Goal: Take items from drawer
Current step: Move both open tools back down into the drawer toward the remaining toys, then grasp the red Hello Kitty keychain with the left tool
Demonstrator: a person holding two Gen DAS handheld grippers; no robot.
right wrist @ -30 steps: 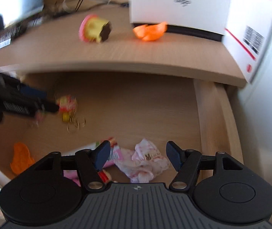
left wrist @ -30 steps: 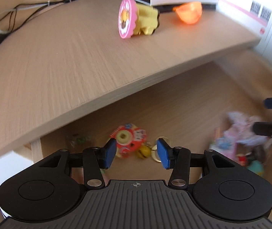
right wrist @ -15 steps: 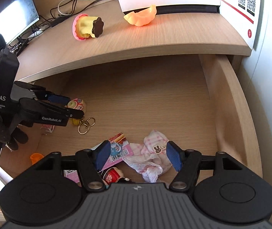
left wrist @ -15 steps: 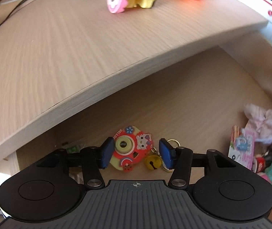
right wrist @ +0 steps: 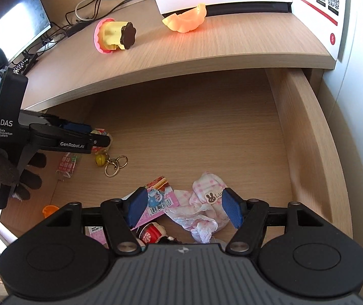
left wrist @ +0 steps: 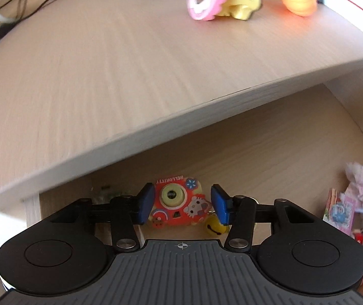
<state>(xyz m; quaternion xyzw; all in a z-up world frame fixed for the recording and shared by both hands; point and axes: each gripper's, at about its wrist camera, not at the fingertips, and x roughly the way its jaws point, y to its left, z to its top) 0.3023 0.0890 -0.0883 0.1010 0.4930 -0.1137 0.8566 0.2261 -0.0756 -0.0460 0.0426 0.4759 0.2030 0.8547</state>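
My left tool (left wrist: pixel 182 204) sits in the drawer (right wrist: pixel 306 137) with its jaws half open, straddling the red camera-shaped keychain toy (left wrist: pixel 178 207); the pads have just nudged inward, but I see a gap on each side, so no grip yet. The straddle makes sense: the toy lies flat on the drawer floor, face up, so closing across its width is the easy pinch. Its long axis runs roughly across the jaws, lettered top edge pointing toward the back of the drawer, with the yellow bell (left wrist: pixel 215 226) and key rings (right wrist: pixel 116 165) trailing off toward the drawer's middle. My right tool (right wrist: pixel 185 209) hangs moderately wide over the pink checked cloth (right wrist: pixel 208 198) at the drawer's front, holding nothing; the cloth is crumpled, with no clear axis. A pink snack packet (right wrist: pixel 157 198) lies just beside it. Up on the surface (right wrist: pixel 206 43) the yellow pudding toy (right wrist: pixel 114 36) lies on its side, near an orange shell piece (right wrist: pixel 185 20), probably items already taken out.
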